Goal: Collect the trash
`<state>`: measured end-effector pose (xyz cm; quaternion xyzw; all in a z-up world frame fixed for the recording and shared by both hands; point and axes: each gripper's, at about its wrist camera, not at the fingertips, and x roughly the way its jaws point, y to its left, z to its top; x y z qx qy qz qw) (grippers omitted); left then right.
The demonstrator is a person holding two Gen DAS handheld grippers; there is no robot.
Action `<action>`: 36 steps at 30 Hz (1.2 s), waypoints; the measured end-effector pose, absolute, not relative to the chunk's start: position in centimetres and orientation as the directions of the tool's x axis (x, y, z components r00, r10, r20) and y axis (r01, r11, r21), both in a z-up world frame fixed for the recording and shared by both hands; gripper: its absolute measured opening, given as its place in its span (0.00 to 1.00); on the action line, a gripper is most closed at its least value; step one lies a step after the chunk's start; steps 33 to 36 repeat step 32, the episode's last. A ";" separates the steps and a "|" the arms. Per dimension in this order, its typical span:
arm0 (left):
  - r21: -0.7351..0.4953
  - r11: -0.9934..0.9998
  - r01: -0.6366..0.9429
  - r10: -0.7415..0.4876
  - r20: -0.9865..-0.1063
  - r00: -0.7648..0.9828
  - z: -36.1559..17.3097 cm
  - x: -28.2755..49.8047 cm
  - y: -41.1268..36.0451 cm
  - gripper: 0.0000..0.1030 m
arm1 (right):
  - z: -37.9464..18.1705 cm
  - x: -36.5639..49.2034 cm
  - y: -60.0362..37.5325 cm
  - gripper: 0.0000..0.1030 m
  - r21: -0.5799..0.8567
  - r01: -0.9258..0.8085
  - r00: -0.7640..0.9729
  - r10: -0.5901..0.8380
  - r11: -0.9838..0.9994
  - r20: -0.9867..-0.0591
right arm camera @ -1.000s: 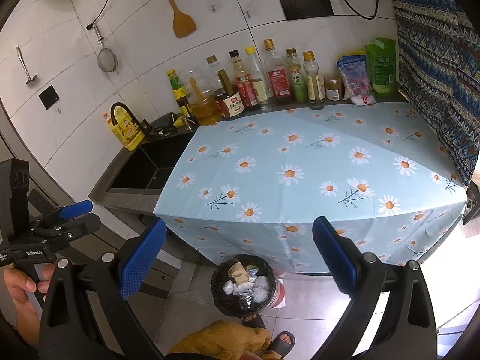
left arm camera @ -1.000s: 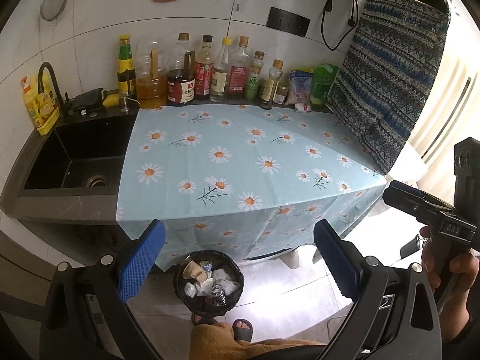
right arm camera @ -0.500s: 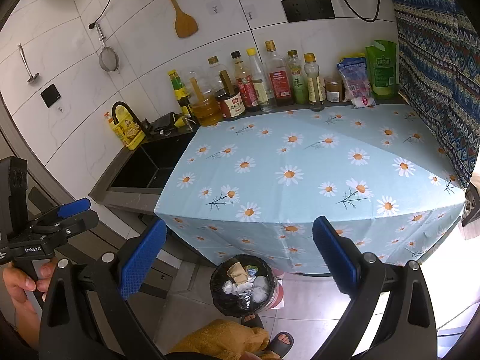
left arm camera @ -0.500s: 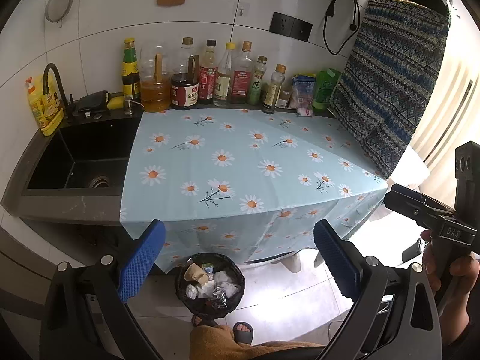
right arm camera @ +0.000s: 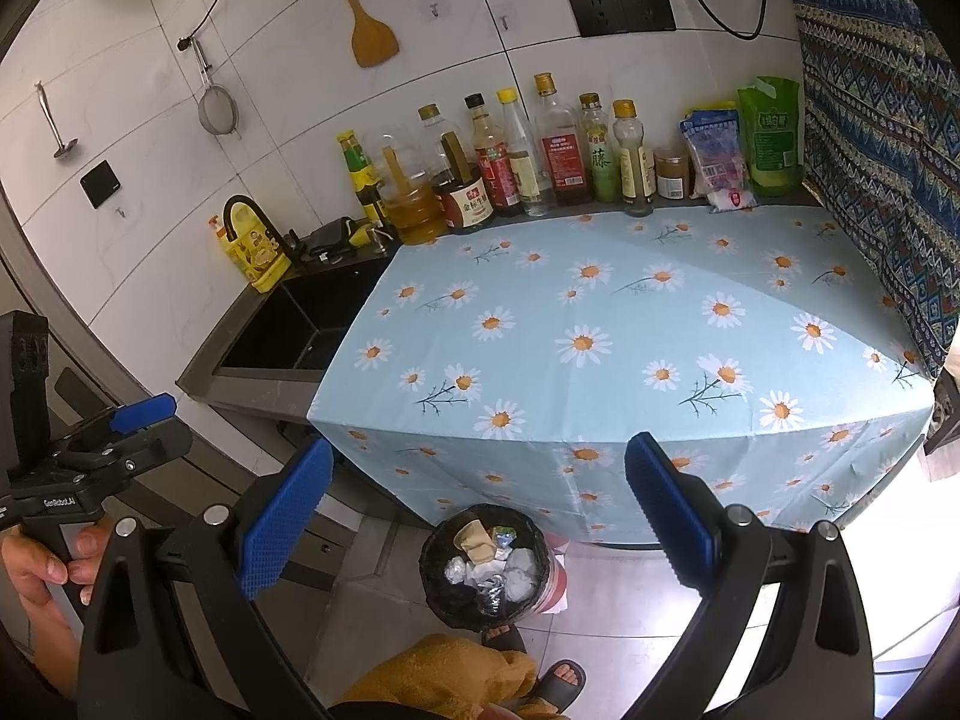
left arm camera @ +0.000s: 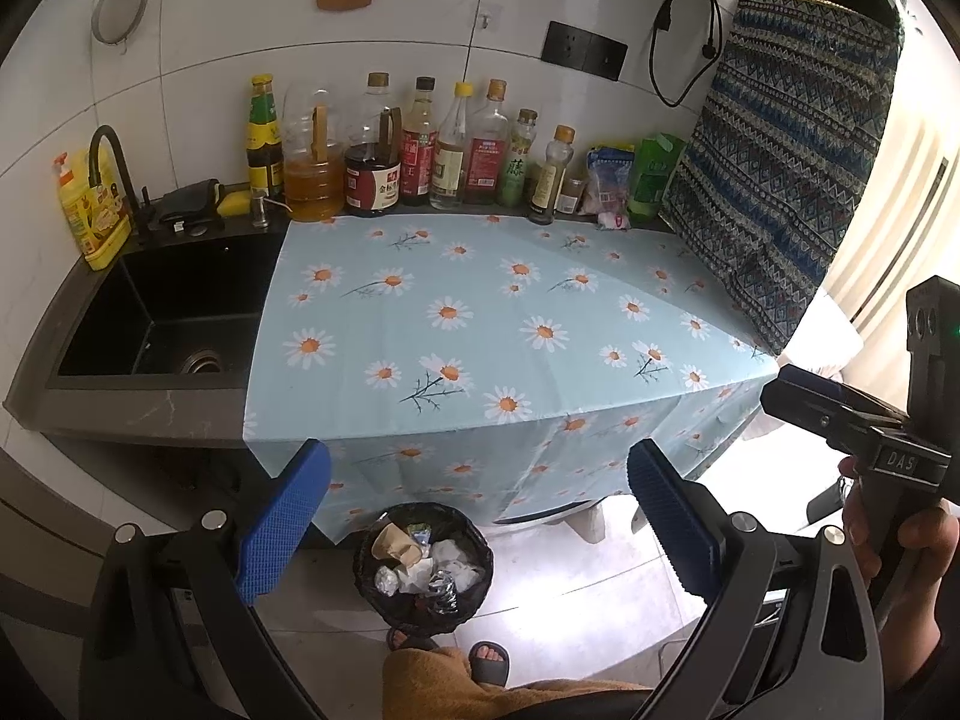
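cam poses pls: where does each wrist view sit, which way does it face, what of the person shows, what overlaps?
Left wrist: on the left gripper, above the floor, facing the counter and sink; right gripper and hand at right, slippered foot below.
Right wrist: on the right gripper, facing the same counter from further right; left gripper and hand at left.
Shared: daisy tablecloth, bottle row, trash bin.

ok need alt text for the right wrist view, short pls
Open blue-padded tongs hang over a black trash bin full of crumpled paper, standing on the floor in front of a counter draped in a daisy-print cloth. Sauce bottles line the tiled wall, and a black sink lies at left.
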<state>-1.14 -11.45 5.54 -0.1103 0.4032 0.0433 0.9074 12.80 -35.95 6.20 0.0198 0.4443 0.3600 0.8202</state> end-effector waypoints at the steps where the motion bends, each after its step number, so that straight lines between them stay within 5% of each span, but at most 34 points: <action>1: -0.164 0.972 -0.166 -0.011 -0.742 0.670 5.5 -1.1 -11.5 0.93 | 6.2 12.8 -36.0 0.94 0.350 -0.571 0.348 0.606 0.742 -0.716; 36: -0.164 0.973 -0.165 -0.013 -0.745 0.667 5.4 -1.4 -12.4 0.93 | 6.0 13.0 -36.6 0.94 0.349 -0.575 0.344 0.606 0.740 -0.717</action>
